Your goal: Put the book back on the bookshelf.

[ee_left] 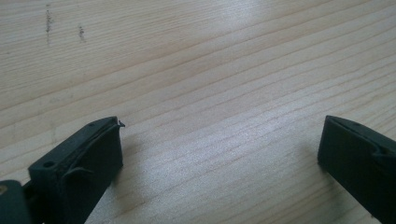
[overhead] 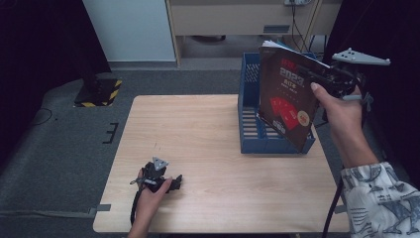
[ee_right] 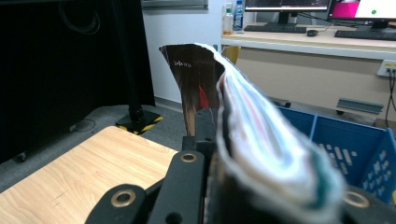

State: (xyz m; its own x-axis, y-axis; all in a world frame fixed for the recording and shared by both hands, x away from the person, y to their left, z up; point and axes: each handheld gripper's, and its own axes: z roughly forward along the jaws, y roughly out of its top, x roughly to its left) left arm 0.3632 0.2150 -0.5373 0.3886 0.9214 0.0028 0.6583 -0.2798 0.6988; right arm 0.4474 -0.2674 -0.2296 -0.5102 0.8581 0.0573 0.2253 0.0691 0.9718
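Broadly, the wooden table [overhead: 208, 163] carries a blue slotted file basket [overhead: 250, 121] at its far right side, and the work in hand looks like getting a thick dark-covered magazine [overhead: 285, 94] into or out of that basket. From the high view the magazine stands nearly upright, tilted a little, its lower edge down at the basket's front right corner and its top well above the rim. The right gripper [overhead: 324, 79] is clenched on the magazine's upper right edge; the right gripper view shows the pages [ee_right: 261, 140] bulging and fanning out past the jaws, with the cover [ee_right: 194, 79] curling away on the left. That fanning suggests, as a judgement, that the grip holds only part of the block, so any move should be slow and straight along the basket's slots, keeping the spine vertical so loose pages do not catch on the blue wall [ee_right: 359, 140]. Tilting further toward the person would likely let the bottom corner ride over the front rim. The left gripper [overhead: 161, 182] rests low on the near left part of the table, well apart from the basket; in the left gripper view its jaws stand wide and released over bare wood, nothing between them. It could help by steadying the basket's near wall if the basket starts to slide.
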